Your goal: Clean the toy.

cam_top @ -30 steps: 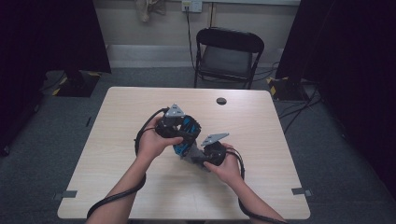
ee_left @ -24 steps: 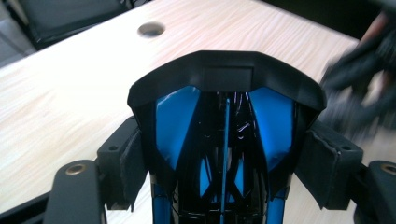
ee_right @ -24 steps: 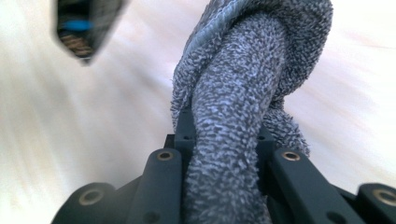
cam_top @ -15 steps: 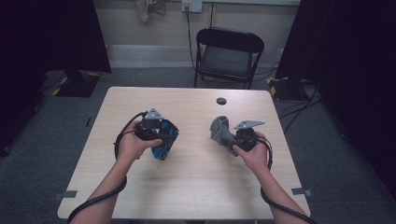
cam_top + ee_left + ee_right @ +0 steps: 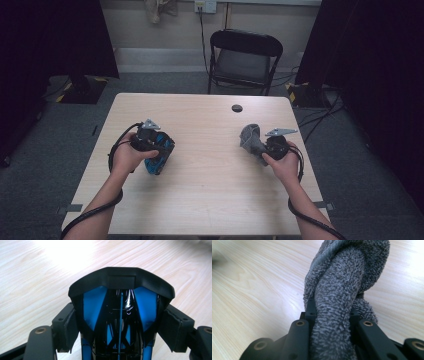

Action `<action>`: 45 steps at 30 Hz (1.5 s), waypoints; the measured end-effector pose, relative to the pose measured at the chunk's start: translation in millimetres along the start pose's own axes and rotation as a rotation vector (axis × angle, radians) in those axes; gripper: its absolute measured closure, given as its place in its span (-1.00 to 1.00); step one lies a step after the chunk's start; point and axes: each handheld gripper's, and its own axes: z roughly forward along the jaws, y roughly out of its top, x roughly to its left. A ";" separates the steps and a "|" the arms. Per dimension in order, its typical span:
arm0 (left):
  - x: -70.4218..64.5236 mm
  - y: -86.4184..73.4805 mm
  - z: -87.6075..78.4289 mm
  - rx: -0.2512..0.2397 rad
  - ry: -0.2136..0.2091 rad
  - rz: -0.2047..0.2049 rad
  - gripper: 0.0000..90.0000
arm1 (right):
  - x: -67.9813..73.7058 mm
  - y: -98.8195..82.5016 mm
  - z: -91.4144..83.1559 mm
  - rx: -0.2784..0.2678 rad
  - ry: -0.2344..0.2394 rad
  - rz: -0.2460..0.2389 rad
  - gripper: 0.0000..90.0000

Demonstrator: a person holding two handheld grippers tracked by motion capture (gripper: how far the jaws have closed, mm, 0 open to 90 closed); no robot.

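Note:
My left gripper [image 5: 159,156] is shut on a blue and black plastic object [image 5: 160,151] over the left part of the wooden table [image 5: 205,190]. In the left gripper view that blue and black object [image 5: 120,315] sits between the two jaws, its black curved rim toward the table. My right gripper [image 5: 255,144] is shut on a grey towel [image 5: 250,137] over the right part of the table. In the right gripper view the grey towel [image 5: 339,302] bunches up between the jaws and hides the fingertips.
A small black round thing [image 5: 237,108] lies near the table's far edge. A black folding chair [image 5: 242,57] stands behind the table. Dark curtains hang at both sides. Cables trail from both grippers along the person's forearms.
The two grippers were together at the middle of the table a second ago. They have moved apart, the left with the blue object going left, the right with the towel going right.

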 end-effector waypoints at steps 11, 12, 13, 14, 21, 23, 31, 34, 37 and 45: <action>6.0 -5.8 30.8 0.060 0.019 -0.008 -0.44 | -19.0 -15.5 12.8 0.016 -0.042 0.062 0.57; 6.2 -6.9 34.0 0.059 0.016 -0.014 -0.44 | -19.8 -16.5 13.8 0.018 -0.046 0.062 0.57; 6.8 -7.5 36.8 0.065 0.014 -0.009 -0.44 | -20.6 -17.7 15.0 0.017 -0.049 0.064 0.56; 6.7 -8.4 40.2 0.065 0.016 -0.021 -0.44 | -21.8 -18.7 16.0 0.015 -0.051 0.067 0.55; 4.7 -11.9 56.0 0.103 0.029 0.004 -0.44 | -26.7 -21.7 20.5 0.008 -0.063 0.067 0.49; 4.0 -13.6 60.2 0.105 0.036 0.000 -0.44 | -26.6 -22.4 21.5 0.012 -0.069 0.055 0.43; 1.4 -16.2 67.5 0.113 0.047 0.037 -0.44 | -29.9 -25.6 20.5 0.006 -0.078 0.058 -0.04; 2.1 -18.3 69.6 0.097 0.041 0.036 -0.45 | -31.4 -25.3 18.4 -0.012 -0.073 0.050 -0.17; 3.3 -18.7 68.6 0.102 0.033 0.039 -0.45 | -31.9 -23.0 15.9 -0.012 -0.066 0.040 -0.19; 5.4 -18.6 64.4 0.057 0.009 0.003 -0.61 | -30.5 -19.9 8.2 -0.023 -0.056 0.029 -0.29</action>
